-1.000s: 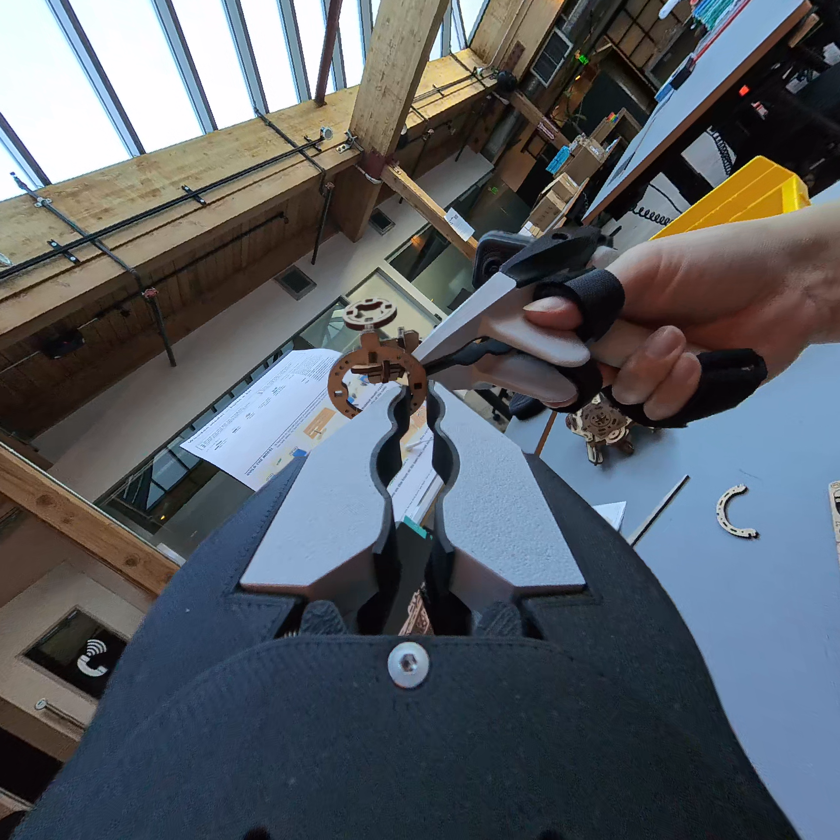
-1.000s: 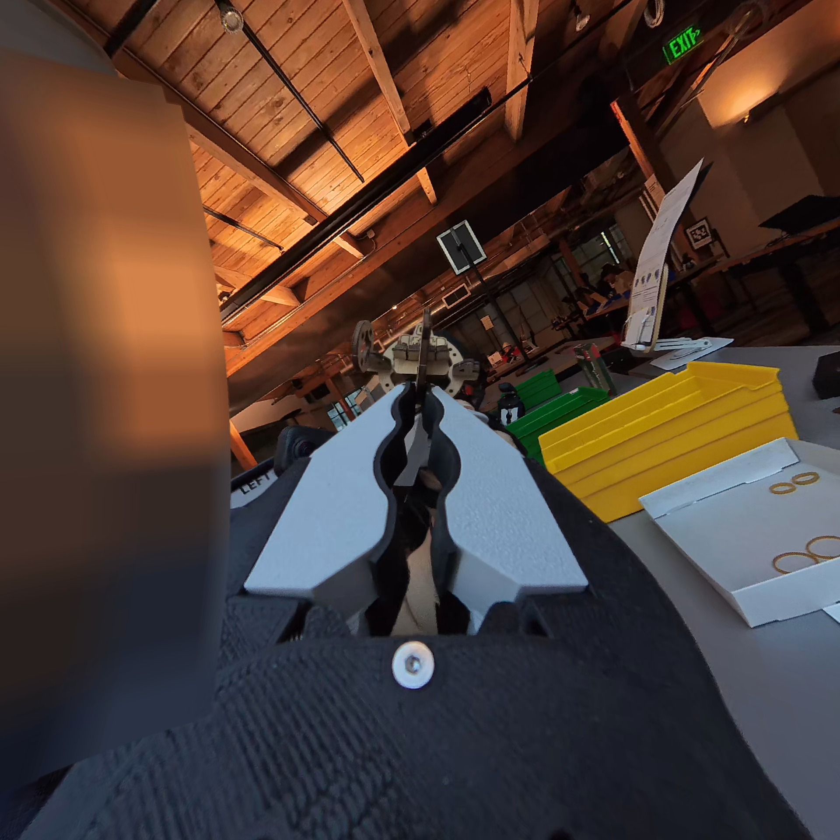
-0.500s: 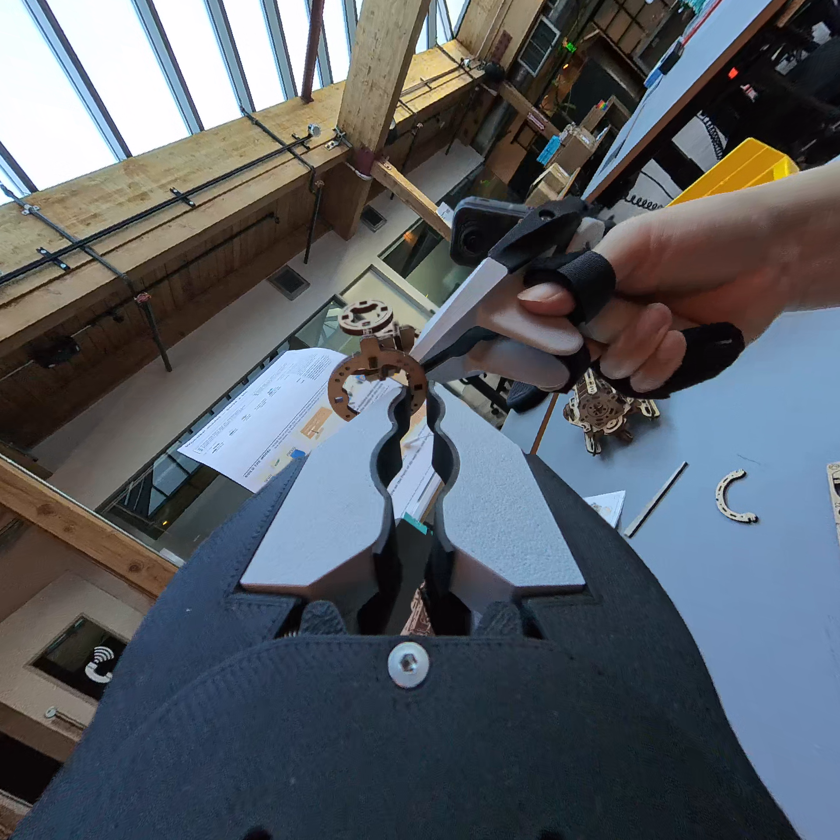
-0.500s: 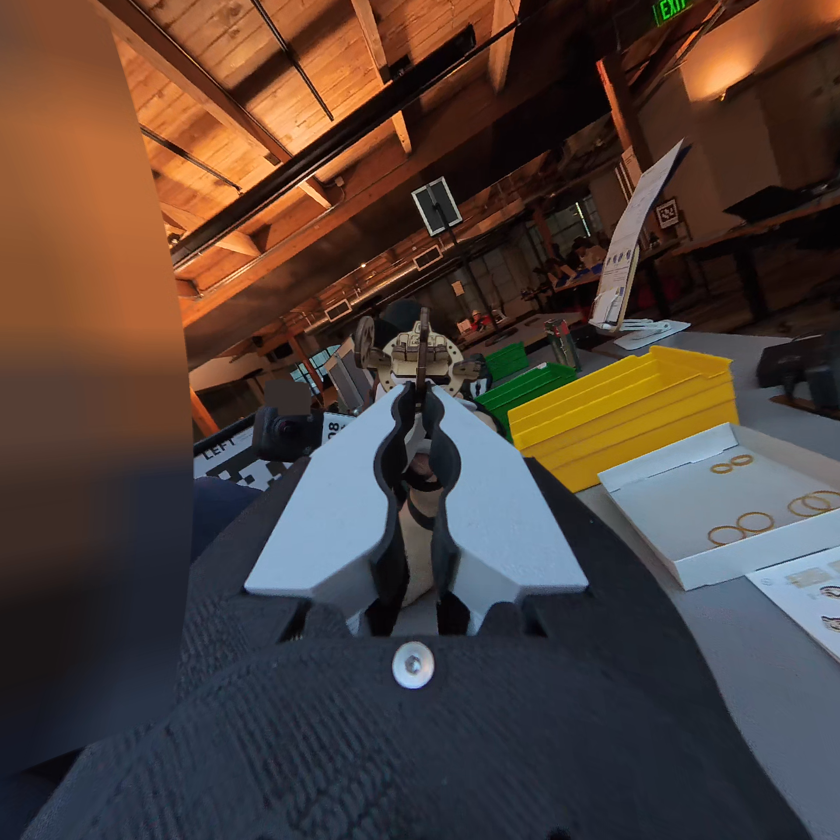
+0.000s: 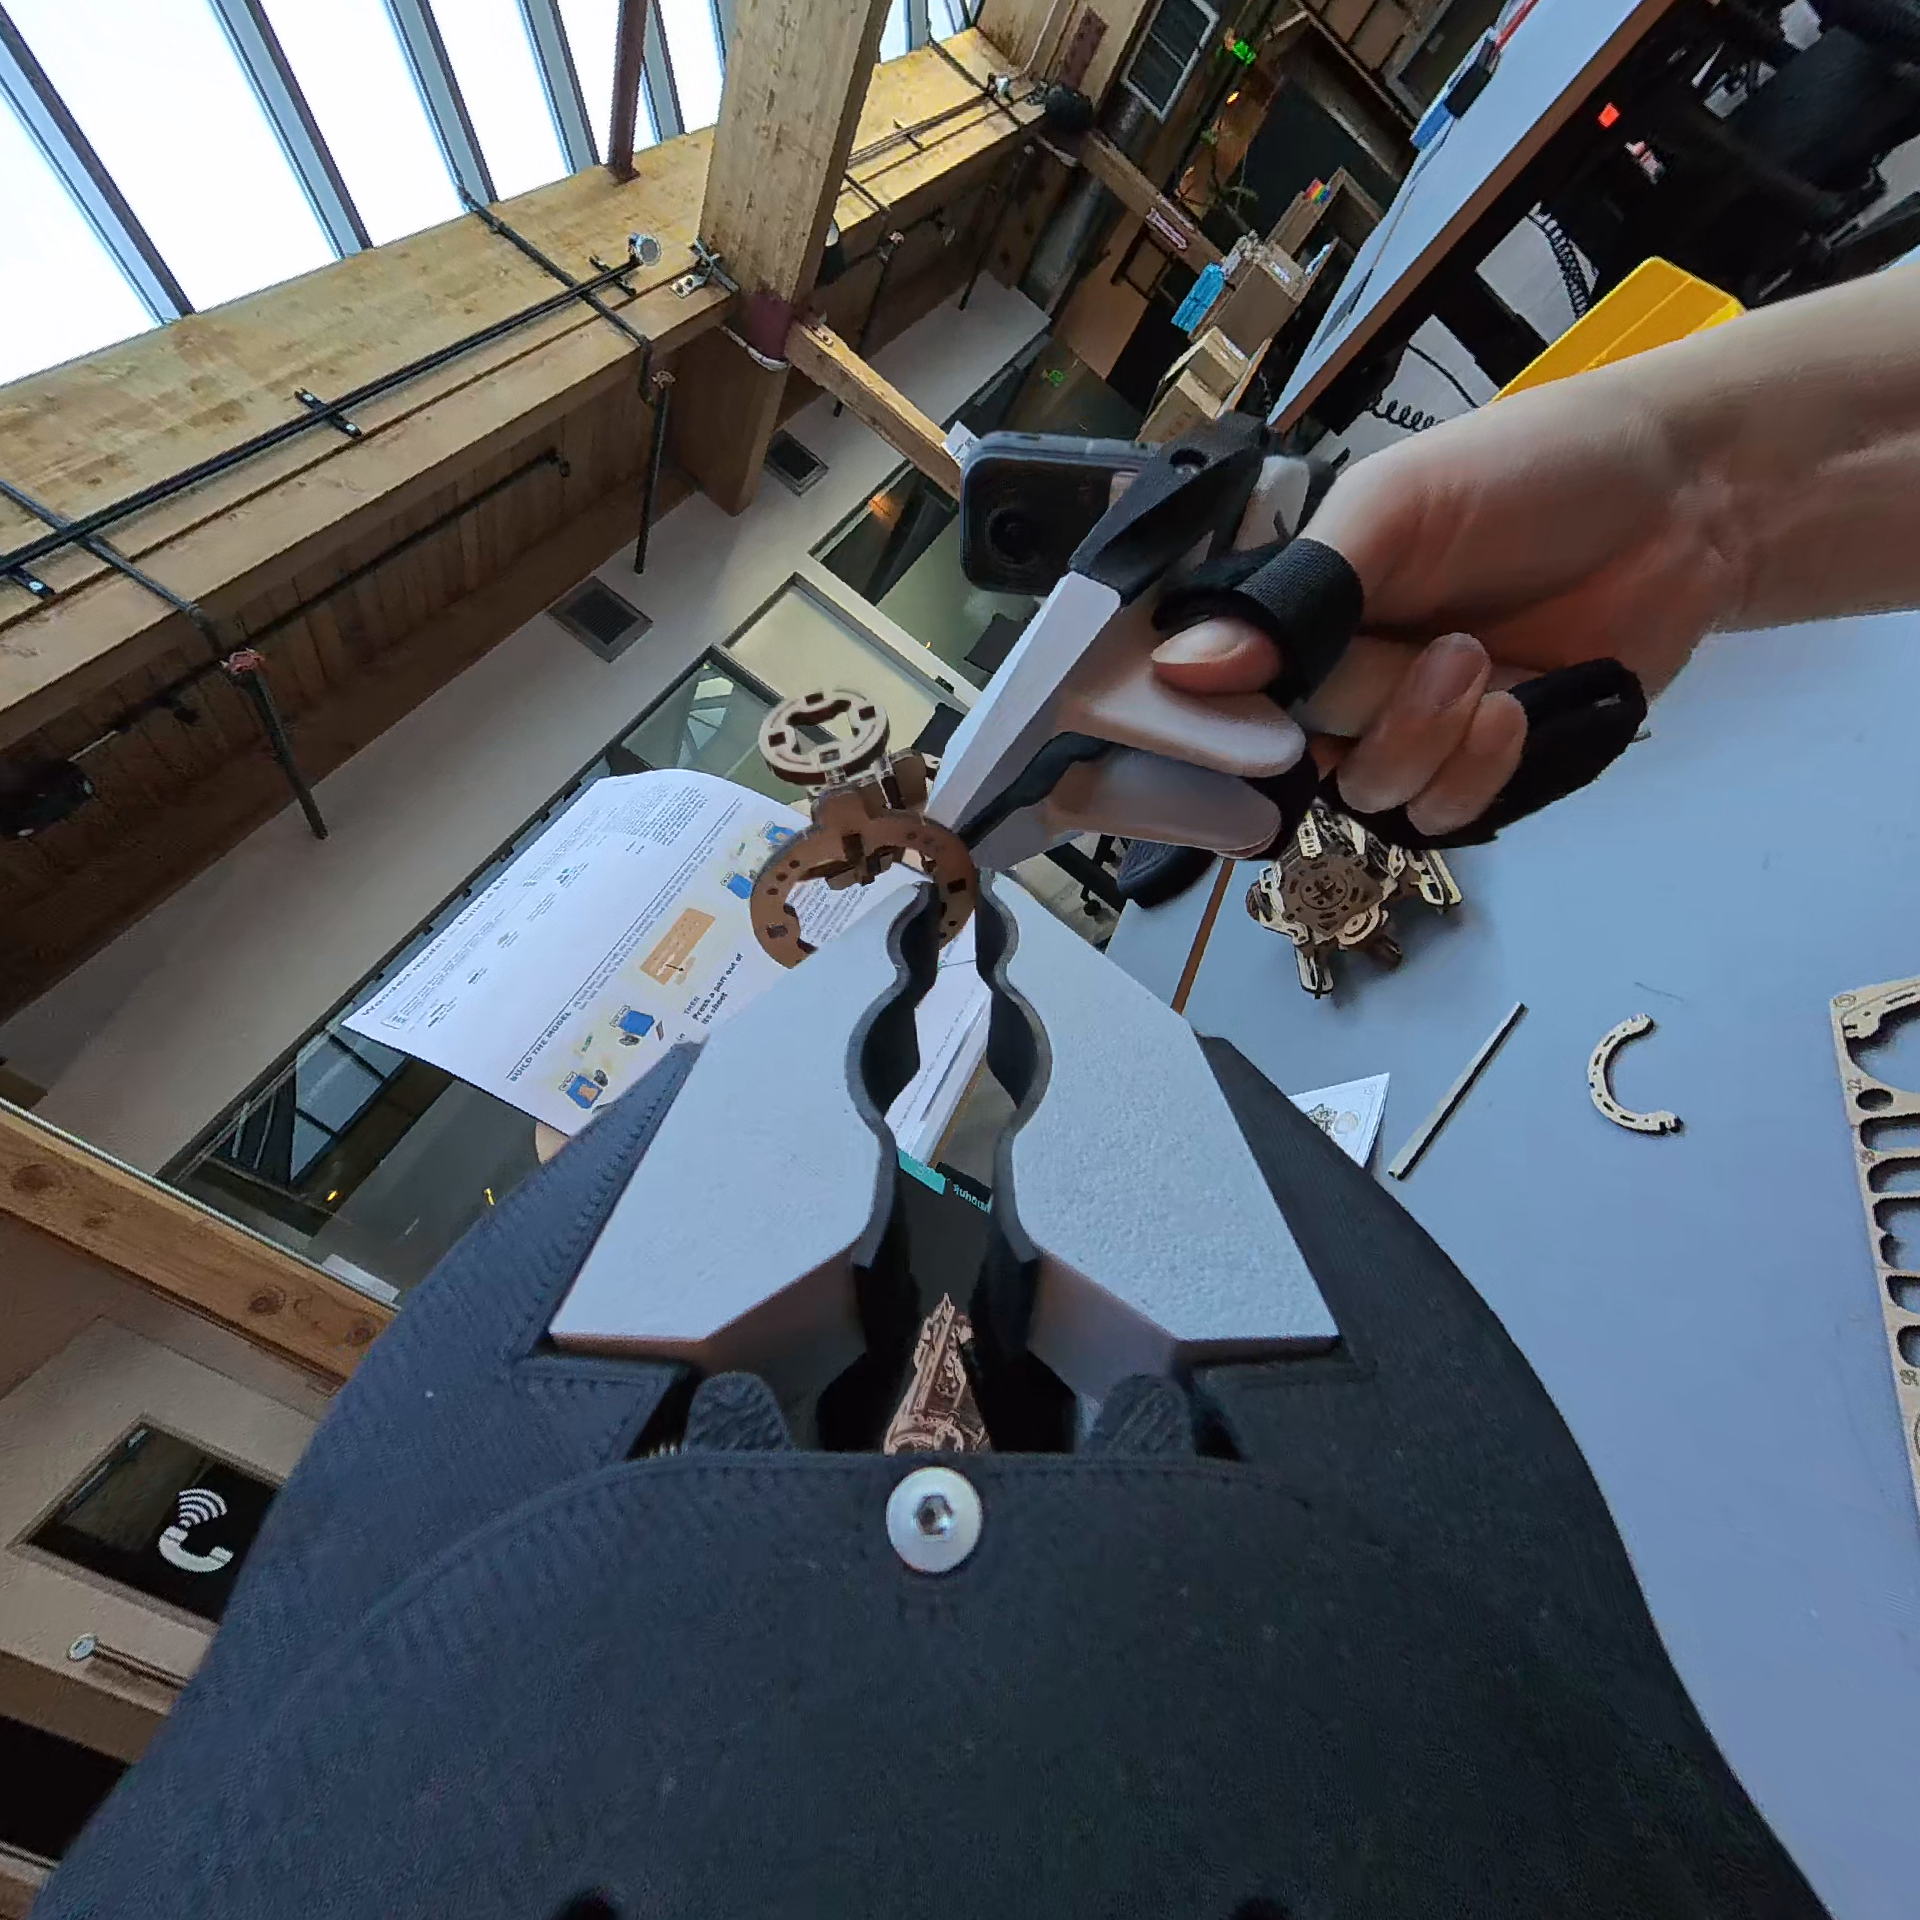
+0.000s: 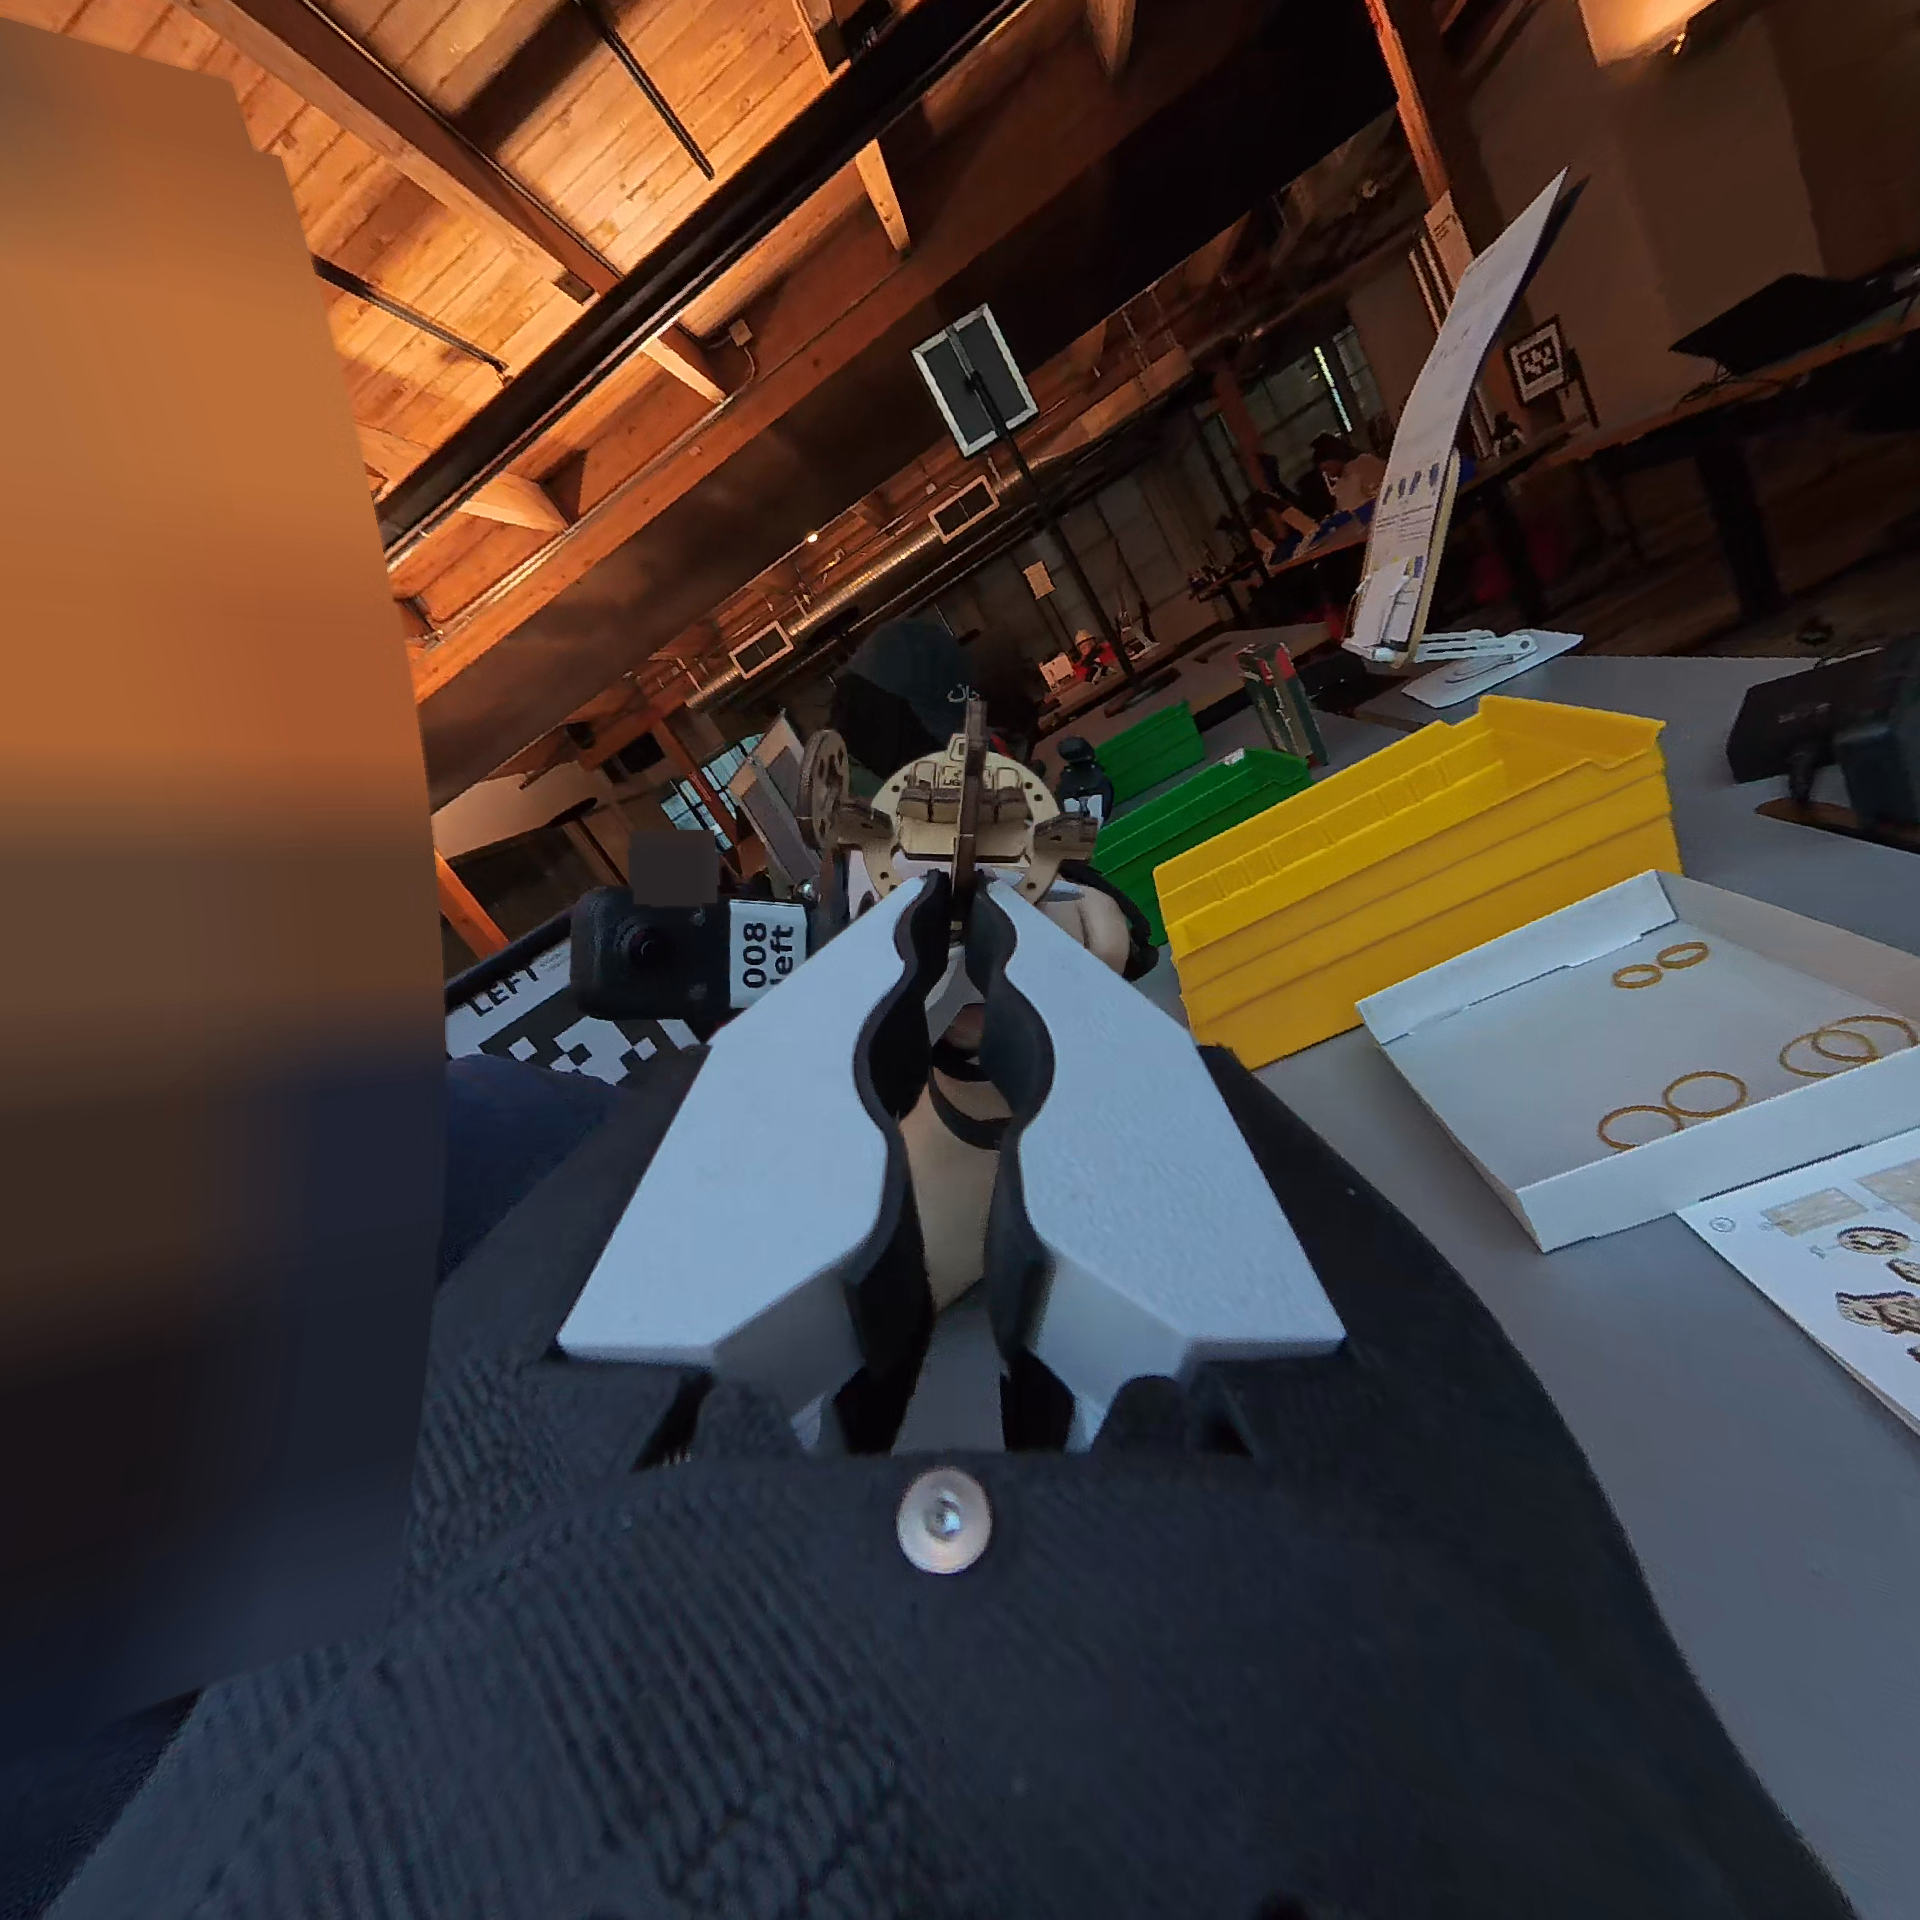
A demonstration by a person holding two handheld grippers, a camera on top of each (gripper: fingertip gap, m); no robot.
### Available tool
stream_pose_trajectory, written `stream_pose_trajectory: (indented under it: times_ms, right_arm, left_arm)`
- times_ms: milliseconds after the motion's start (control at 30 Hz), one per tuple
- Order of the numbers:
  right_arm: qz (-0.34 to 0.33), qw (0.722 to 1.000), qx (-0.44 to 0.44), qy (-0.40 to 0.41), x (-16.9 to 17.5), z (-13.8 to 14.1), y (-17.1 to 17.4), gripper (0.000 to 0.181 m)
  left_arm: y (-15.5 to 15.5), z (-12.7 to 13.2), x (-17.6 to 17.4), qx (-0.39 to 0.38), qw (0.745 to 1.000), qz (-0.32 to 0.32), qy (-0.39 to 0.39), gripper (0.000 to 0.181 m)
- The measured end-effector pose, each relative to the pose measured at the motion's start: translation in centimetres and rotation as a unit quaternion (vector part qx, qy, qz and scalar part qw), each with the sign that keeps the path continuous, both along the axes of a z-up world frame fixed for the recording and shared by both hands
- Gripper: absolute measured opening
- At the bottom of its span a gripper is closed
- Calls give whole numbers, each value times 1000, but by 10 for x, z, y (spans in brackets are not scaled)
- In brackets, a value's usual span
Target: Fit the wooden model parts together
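Observation:
A wooden assembly (image 5: 862,862), a holed ring with cross pieces and a small wheel on top, is held up in the air. My left gripper (image 5: 951,904) is shut on the ring's edge. My right gripper (image 6: 961,894) is shut on a thin flat wooden part (image 6: 971,779), seen edge-on, and holds it against the round face of the assembly (image 6: 935,821). In the left wrist view the right gripper (image 5: 961,831) comes in from the upper right, held by a hand (image 5: 1507,623), with its tips at the ring. How the part sits in the assembly is hidden.
On the grey table (image 5: 1662,1455) lie a finished wooden model (image 5: 1340,894), a curved wooden piece (image 5: 1626,1075), a thin stick (image 5: 1455,1091) and a cut-out wooden sheet (image 5: 1881,1143). Yellow bins (image 6: 1423,862), green bins (image 6: 1195,800), a white tray (image 6: 1455,1122) with rubber bands and an instruction sheet (image 6: 1849,1278) are to the right. My two grippers' fingertips are within a few centimetres of each other.
Both grippers stay shut on the wood. The right gripper's hand has risen and tilted steeper in the left view. The right view has tipped down, showing more of the table.

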State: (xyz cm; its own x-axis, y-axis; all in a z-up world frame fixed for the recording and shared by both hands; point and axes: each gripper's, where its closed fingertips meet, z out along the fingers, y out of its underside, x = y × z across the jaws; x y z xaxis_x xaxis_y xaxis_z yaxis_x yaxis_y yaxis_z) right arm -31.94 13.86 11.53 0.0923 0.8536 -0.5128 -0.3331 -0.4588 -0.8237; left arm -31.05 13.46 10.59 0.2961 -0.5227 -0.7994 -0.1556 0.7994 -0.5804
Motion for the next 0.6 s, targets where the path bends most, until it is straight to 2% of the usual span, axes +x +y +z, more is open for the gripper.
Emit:
stream_pose_trajectory:
  times_ms: [33,167,333,600]
  right_arm:
    - [-2,1000,5,-8,0,0,-1,2]
    - [-41,998,40,-26,0,1,2,2]
    - [-44,997,62,-23,-1,13,-5,2]
    - [7,1000,28,10,-3,17,-13,2]
  left_arm:
    - [-1,0,0,-1,1000,-3,0,5]
    - [3,2,-1,-10,1000,-1,-7,5]
    - [-5,12,-2,2,999,-10,-42,6]
    - [-15,16,-4,7,998,-34,-51,5]
